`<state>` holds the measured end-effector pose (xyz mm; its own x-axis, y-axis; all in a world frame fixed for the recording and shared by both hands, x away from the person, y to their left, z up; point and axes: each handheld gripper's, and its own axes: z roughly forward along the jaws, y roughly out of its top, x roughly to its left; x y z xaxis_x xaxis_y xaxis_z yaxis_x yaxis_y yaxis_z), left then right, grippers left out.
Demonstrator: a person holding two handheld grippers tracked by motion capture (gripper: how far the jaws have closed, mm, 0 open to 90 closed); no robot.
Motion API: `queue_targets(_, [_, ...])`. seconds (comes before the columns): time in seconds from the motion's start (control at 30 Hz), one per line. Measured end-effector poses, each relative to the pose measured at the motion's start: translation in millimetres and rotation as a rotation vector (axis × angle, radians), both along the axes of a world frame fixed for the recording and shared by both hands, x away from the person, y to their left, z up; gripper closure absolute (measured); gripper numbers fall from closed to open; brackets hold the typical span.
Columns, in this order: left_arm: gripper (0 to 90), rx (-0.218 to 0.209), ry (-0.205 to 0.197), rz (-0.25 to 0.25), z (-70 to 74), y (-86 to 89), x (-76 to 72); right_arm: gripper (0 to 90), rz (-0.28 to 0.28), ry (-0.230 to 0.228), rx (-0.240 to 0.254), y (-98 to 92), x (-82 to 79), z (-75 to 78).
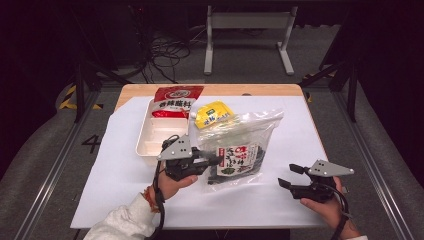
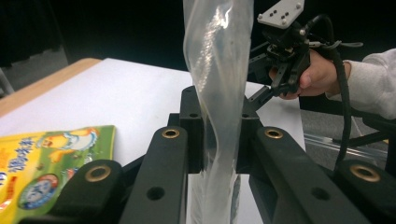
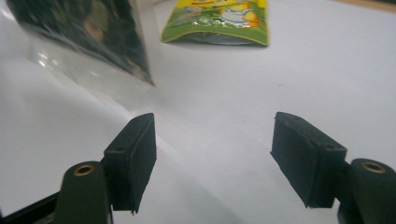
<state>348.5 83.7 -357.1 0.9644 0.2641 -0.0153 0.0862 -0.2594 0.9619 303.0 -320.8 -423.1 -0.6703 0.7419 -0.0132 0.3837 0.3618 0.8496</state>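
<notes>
A clear plastic bag [image 1: 245,135] lies mid-table with a dark packet [image 1: 235,161] with a red and green label inside it. My left gripper [image 1: 216,161] is shut on the bag's left edge. In the left gripper view the pads of that gripper [image 2: 219,133] pinch the clear film [image 2: 218,60], which rises upright between them. My right gripper [image 1: 289,176] is held to the right of the bag, apart from it, and stands open. In the right gripper view nothing is between the wide-set pads of that gripper [image 3: 215,154]; the bagged dark packet [image 3: 93,32] lies beyond them at upper left.
A yellow-green pouch [image 1: 212,114] lies behind the bag, seen also as a pouch [image 2: 51,158] and a pouch [image 3: 219,18] in the gripper views. A white divided tray [image 1: 147,137] at the left holds a red packet [image 1: 176,100]. White paper [image 1: 120,175] covers the table.
</notes>
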Motion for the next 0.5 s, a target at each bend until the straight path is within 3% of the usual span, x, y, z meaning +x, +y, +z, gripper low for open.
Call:
queue_targets(0.03, [80.3,0.002,-0.015,0.007,3.2,4.1,0.4,29.5,0.0,-0.032,-0.052,4.0,-1.2,0.8])
queue_targets(0.13, [80.2,-0.004,-0.023,0.017,7.2,10.1,0.8,28.6,0.009,-0.032,-0.074,7.5,-0.8,-1.3])
queue_targets(0.33, [80.2,-0.006,-0.054,0.048,13.4,20.9,-0.5,28.1,0.011,-0.014,-0.083,8.4,1.0,-4.8])
queue_targets(0.5, [80.1,-0.038,-0.077,0.088,24.1,36.8,0.8,27.4,0.011,-0.013,-0.076,9.8,2.3,-4.9])
